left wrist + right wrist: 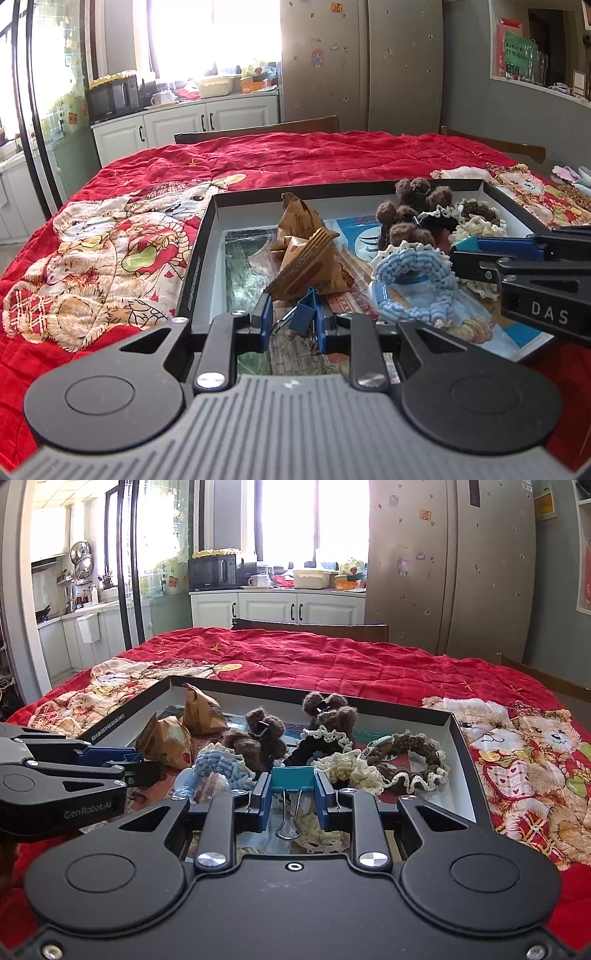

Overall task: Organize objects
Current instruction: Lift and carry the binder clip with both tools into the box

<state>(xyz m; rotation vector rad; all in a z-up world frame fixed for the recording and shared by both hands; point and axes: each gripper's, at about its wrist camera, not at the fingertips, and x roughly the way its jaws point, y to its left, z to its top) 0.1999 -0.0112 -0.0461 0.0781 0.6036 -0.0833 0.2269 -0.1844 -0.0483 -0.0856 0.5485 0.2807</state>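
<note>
We are working over the red quilted bear-print cloth (332, 657) covering the worktop, above the shallow black-walled cardboard box (463, 760) of crocheted hair ties and brown paper packets. Our left hand-held gripper (293, 323) is pinching a blue metal binder clip (304, 314); our right hand-held gripper (293, 795) is clamping a teal metal binder clip (293, 777). Both are hovering level over the box's near edge. We should be lowering each clip onto bare floor before releasing.
</note>
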